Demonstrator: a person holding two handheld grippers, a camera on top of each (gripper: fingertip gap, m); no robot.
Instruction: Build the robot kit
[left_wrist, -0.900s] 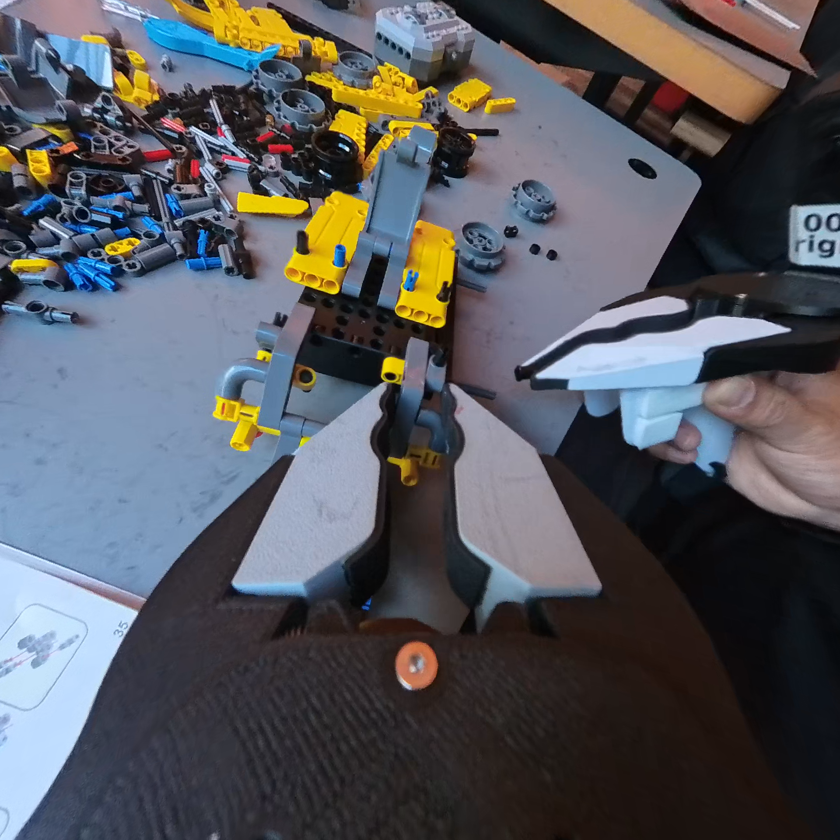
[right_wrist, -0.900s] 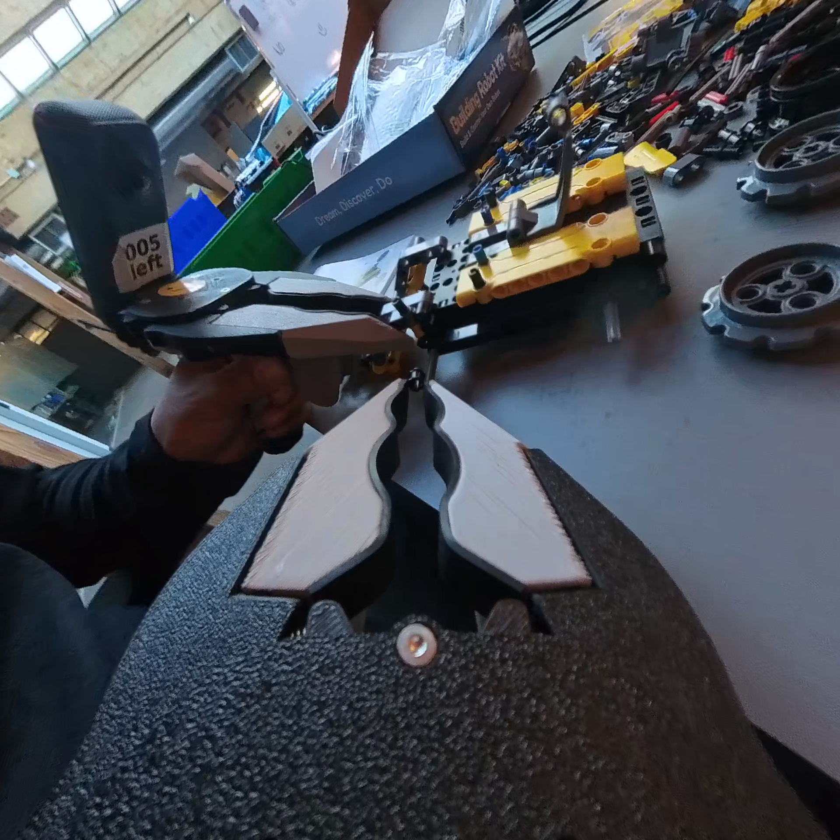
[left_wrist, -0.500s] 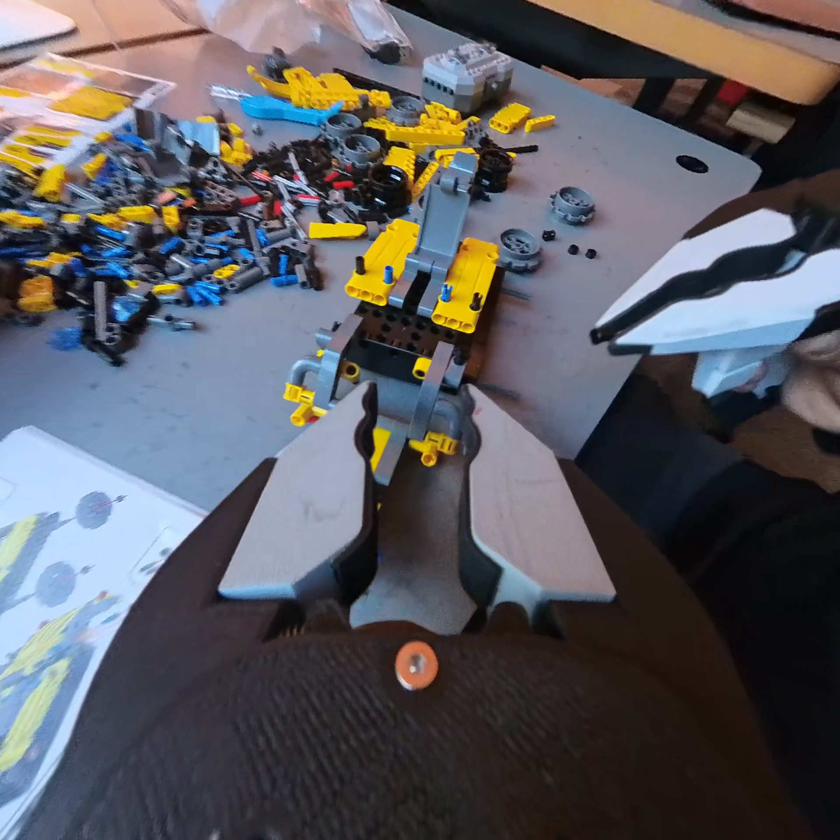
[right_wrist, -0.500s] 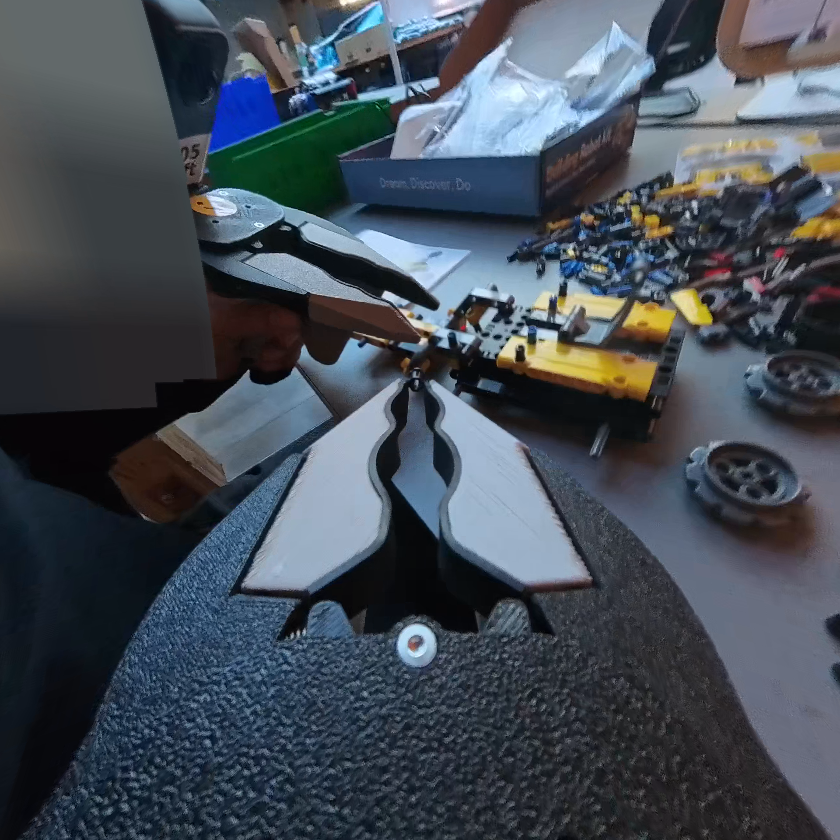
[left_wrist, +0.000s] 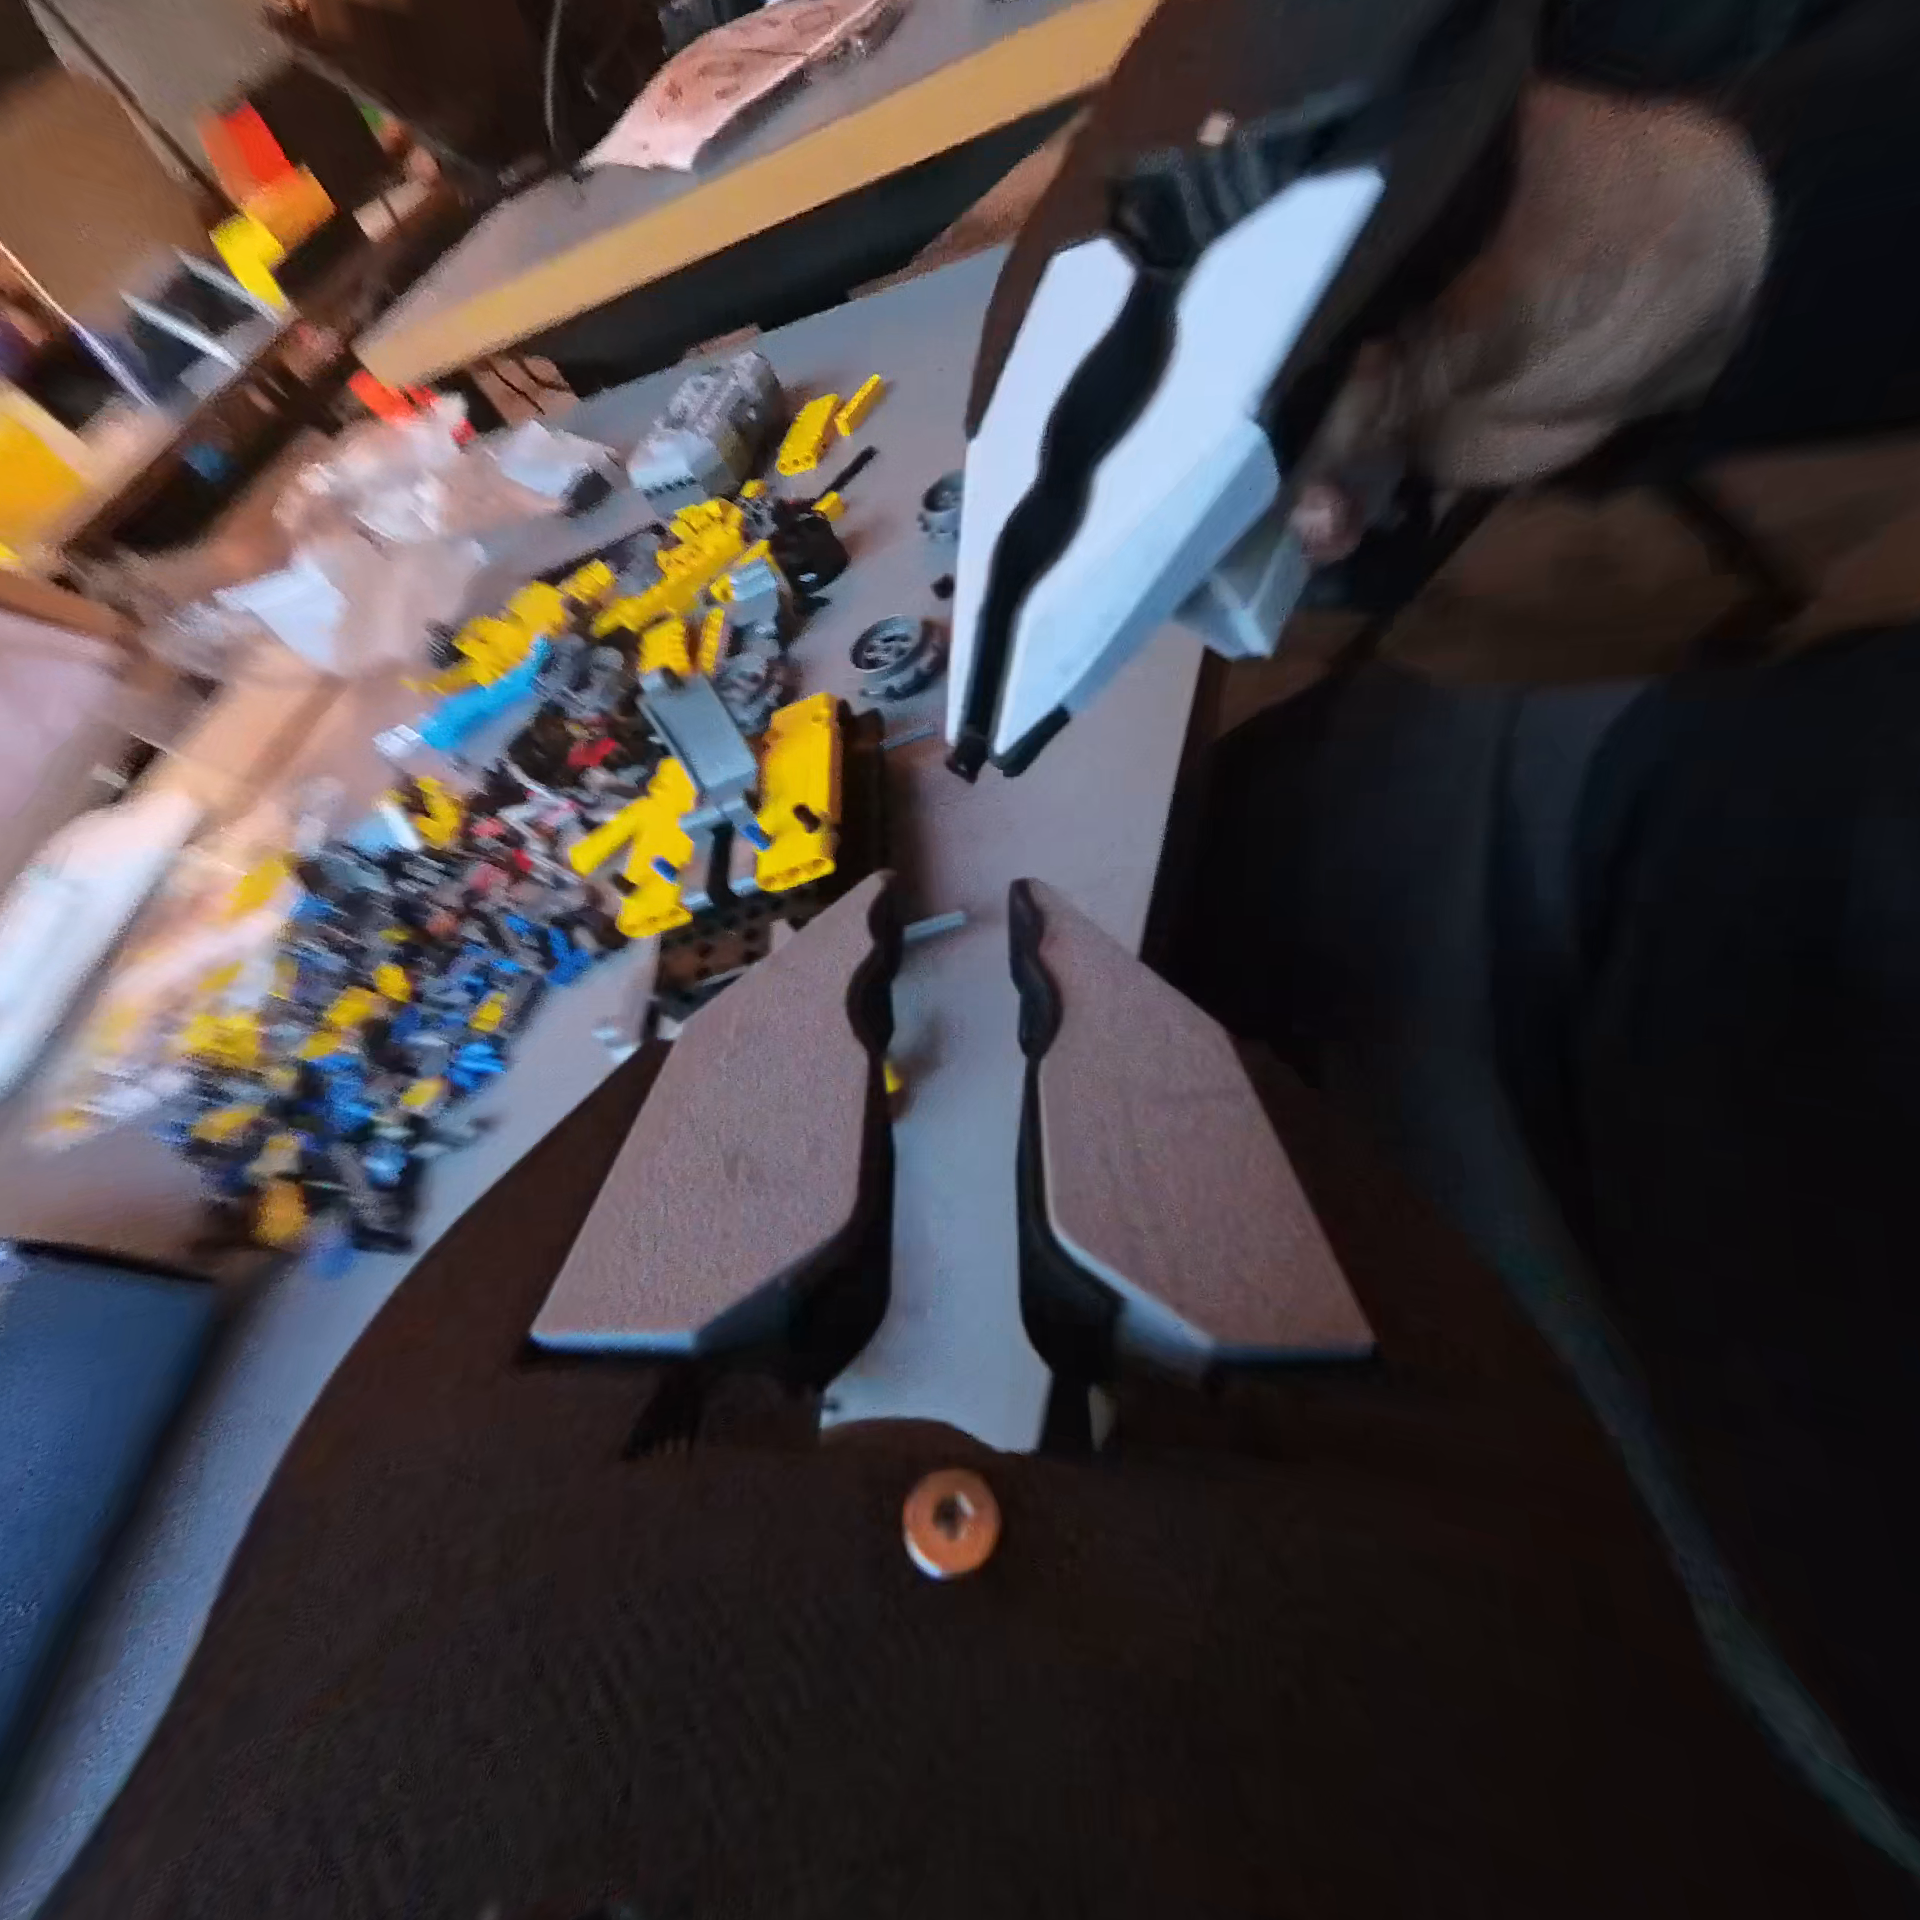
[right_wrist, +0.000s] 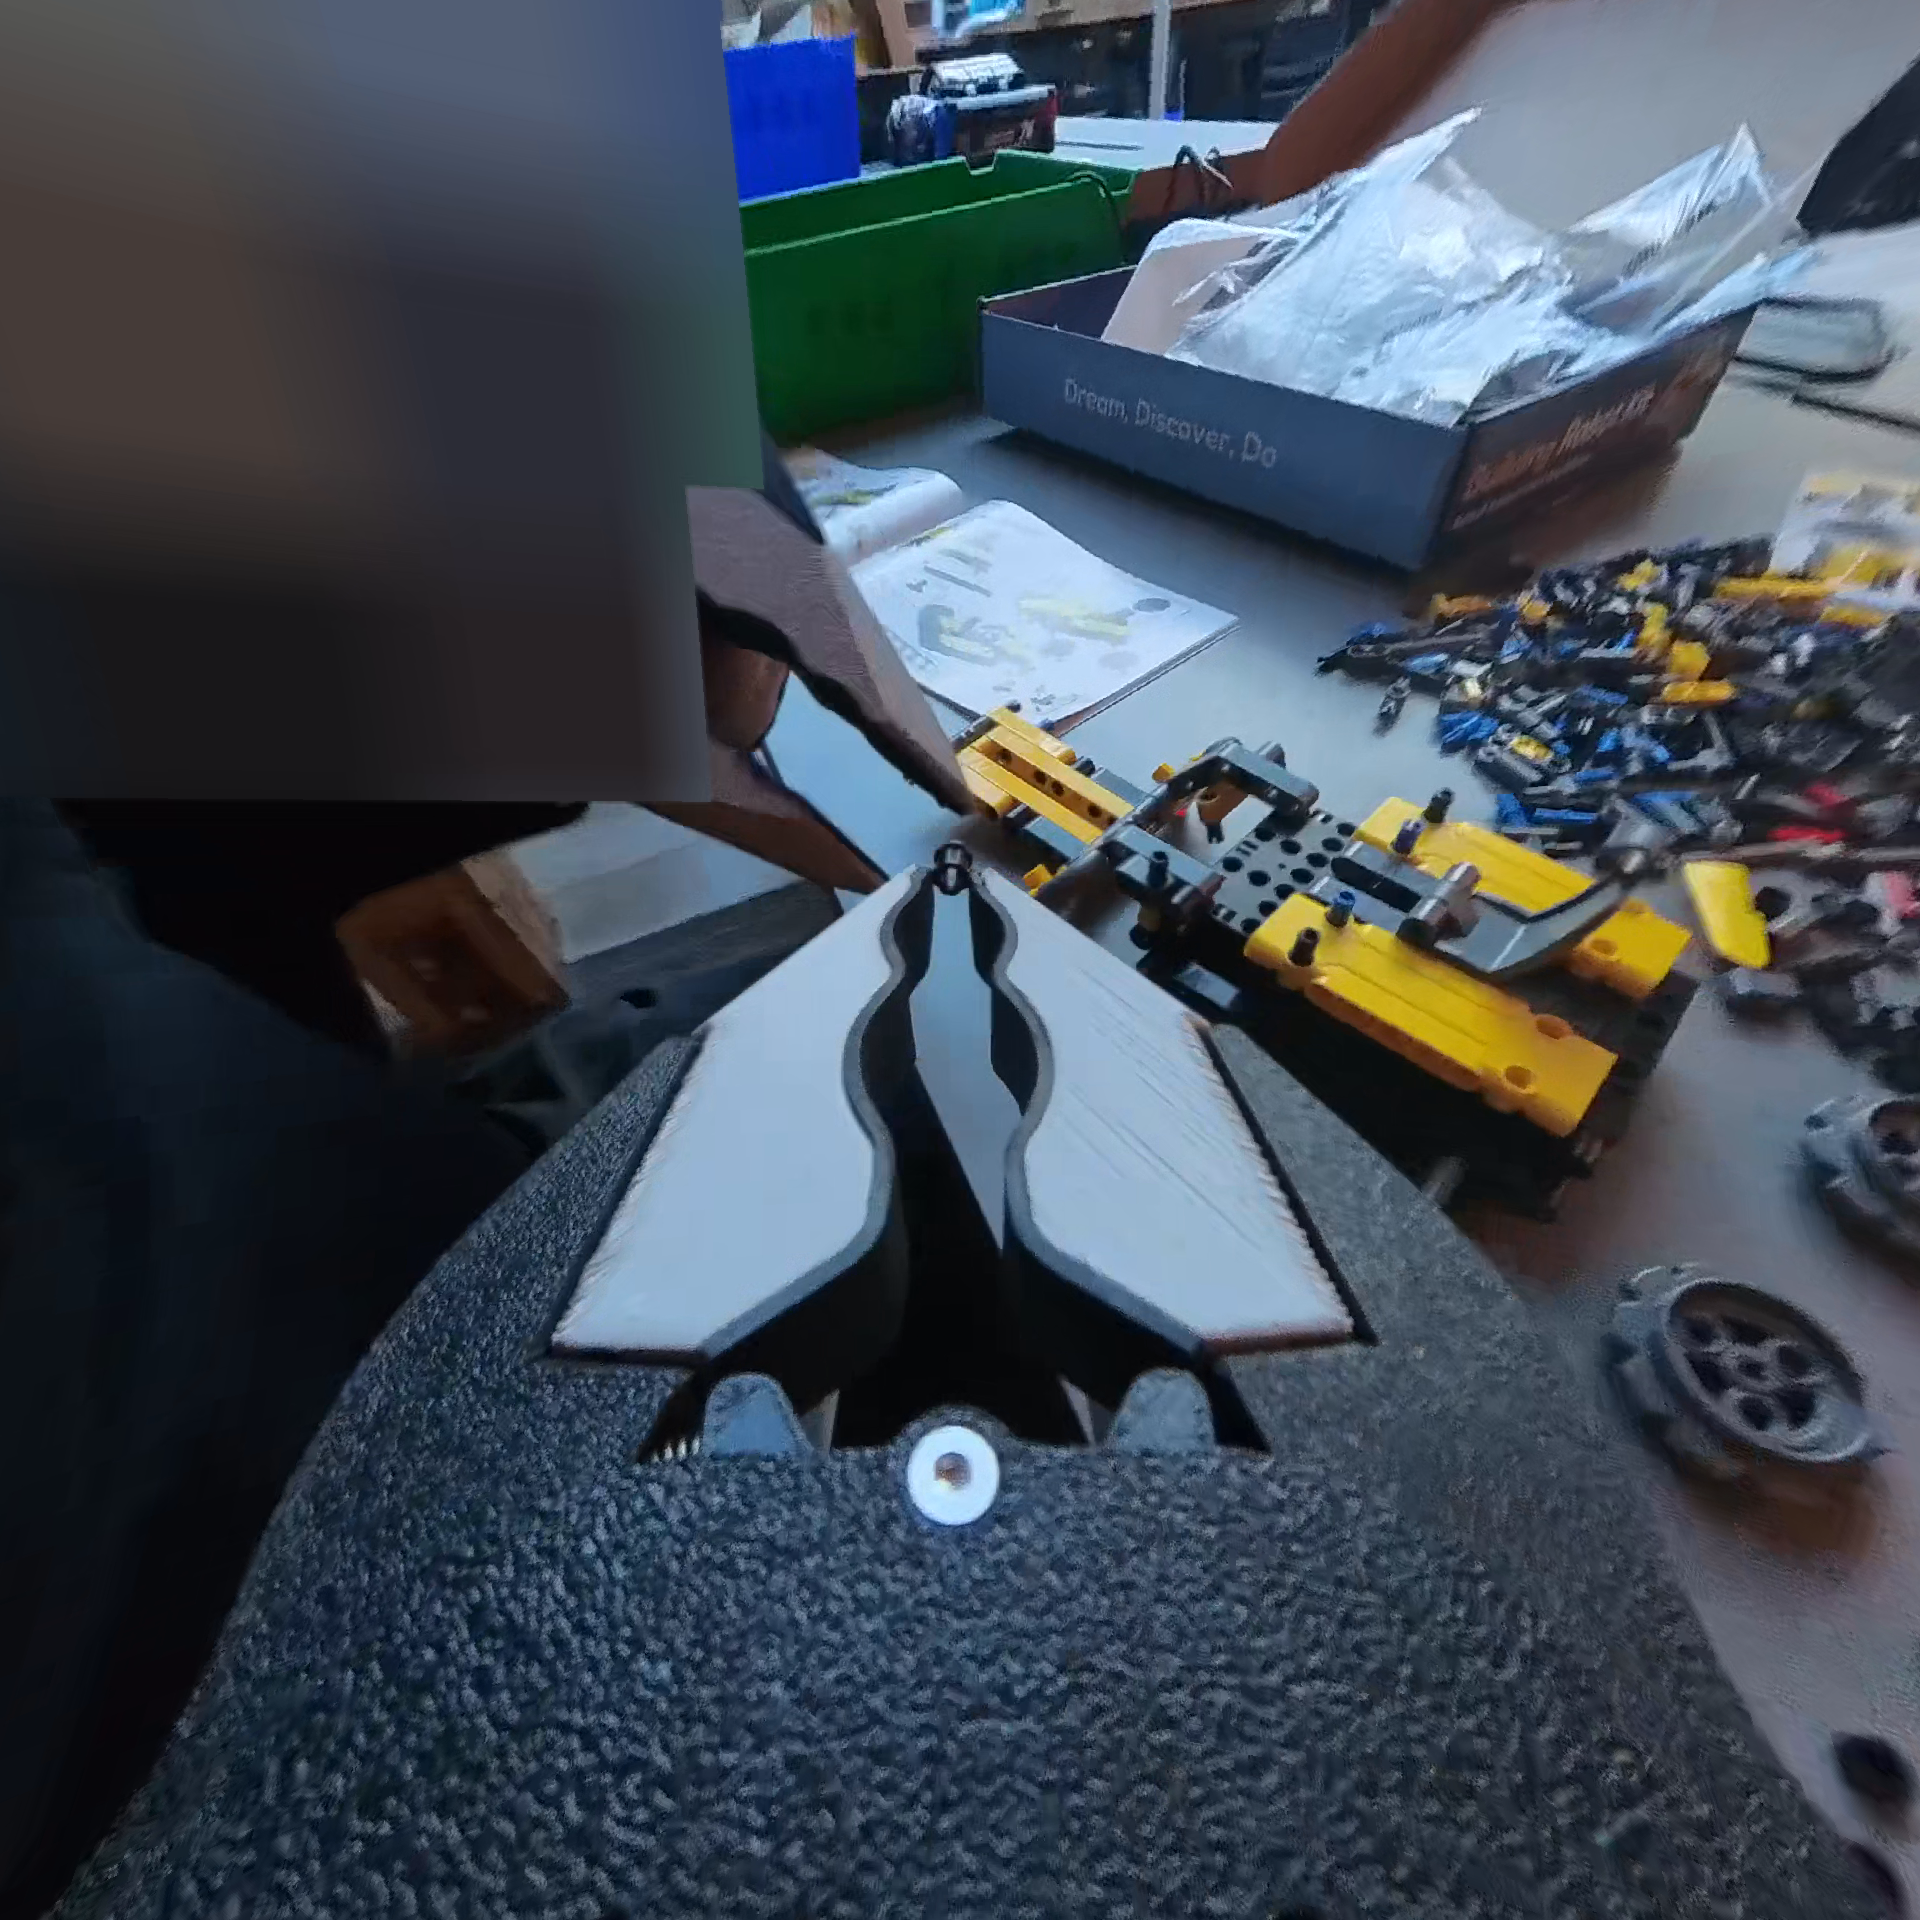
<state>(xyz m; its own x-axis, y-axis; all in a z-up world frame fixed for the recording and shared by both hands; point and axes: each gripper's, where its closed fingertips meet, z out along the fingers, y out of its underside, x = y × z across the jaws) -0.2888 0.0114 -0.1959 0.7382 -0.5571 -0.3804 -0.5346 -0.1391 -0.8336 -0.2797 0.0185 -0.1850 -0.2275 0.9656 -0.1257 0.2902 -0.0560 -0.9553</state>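
Black pin (right_wrist: 948, 858): small plastic peg pinched at the very tips of the right claw (right_wrist: 948, 883), which is closed on it and held above the table (right_wrist: 1714, 1662).
Left claw (left_wrist: 951, 894): fingers parted with nothing between them. It is just off the near end of the model, and the view is motion-blurred.
Model (right_wrist: 1351, 935): yellow-and-black brick build with a grey lever, lying flat just ahead and to the right of the right claw's tips.
Hub (right_wrist: 1745, 1382): grey wheel hub on the table, to the right of the right claw's body.
Parts (right_wrist: 1662, 707): loose blue, black and yellow pieces, beyond the model and farther right.
Booklet (right_wrist: 1039, 613): open instruction pages, ahead of the right claw and past the model.
Box (right_wrist: 1226, 436): blue-grey carton holding clear bags, far ahead. It has pale lettering on its side and orange lettering on its end.
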